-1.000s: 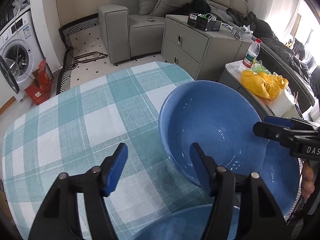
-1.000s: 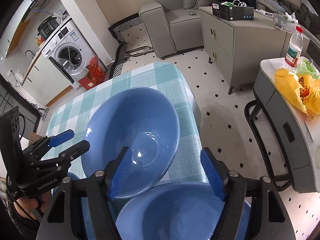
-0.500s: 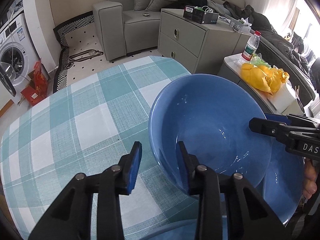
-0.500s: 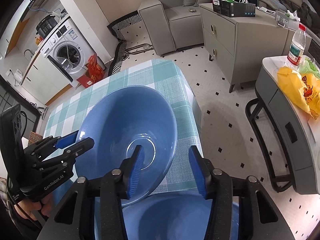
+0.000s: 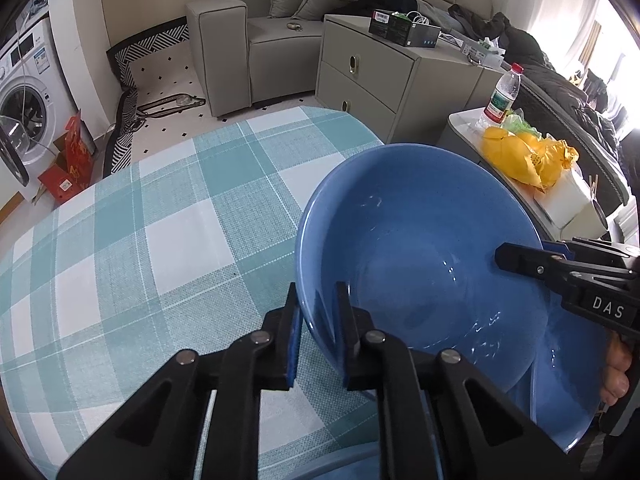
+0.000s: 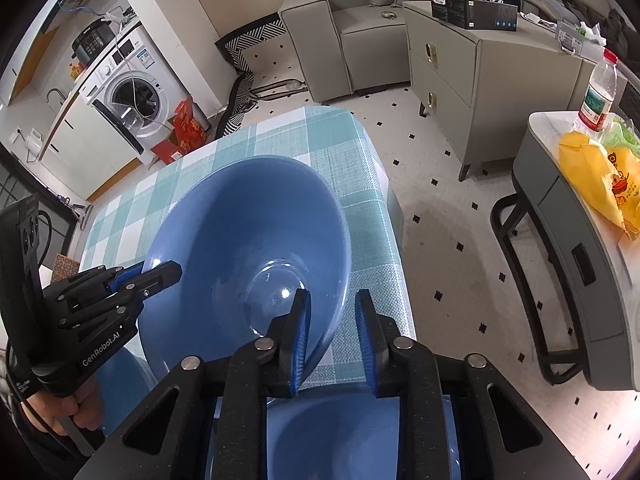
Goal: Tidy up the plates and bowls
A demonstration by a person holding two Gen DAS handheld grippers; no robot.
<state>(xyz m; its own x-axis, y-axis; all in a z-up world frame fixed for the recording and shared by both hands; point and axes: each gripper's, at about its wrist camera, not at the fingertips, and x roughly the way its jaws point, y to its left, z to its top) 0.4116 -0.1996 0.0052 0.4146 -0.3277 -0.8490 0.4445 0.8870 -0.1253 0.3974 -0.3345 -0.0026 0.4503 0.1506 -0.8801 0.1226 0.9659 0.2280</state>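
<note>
A large blue bowl point(image 5: 420, 240) sits tilted on the teal checked tablecloth point(image 5: 160, 240), leaning on another blue bowl point(image 5: 568, 380). My left gripper point(image 5: 316, 312) is shut on its near rim, one pad inside and one outside. In the right wrist view the same bowl point(image 6: 240, 220) has the left gripper point(image 6: 156, 272) on its left rim. My right gripper point(image 6: 332, 320) straddles the opposite rim with its jaws closing. A strip of cloth still shows between the outer pad point(image 6: 366, 340) and the bowl's wall. In the left wrist view the right gripper point(image 5: 520, 256) reaches over the rim.
More blue bowls lie under the grippers point(image 6: 340, 440) and lower left point(image 6: 120, 380). The table's right edge point(image 6: 396, 240) drops to the floor. A side table point(image 6: 560, 216) carries a yellow bag point(image 6: 592, 176) and a water bottle point(image 6: 600, 92). A grey cabinet point(image 6: 480, 80) stands behind.
Both grippers' jaws have narrowed from wide open around the bowl's rim. The left one has come together on the rim. The hands have barely moved.
</note>
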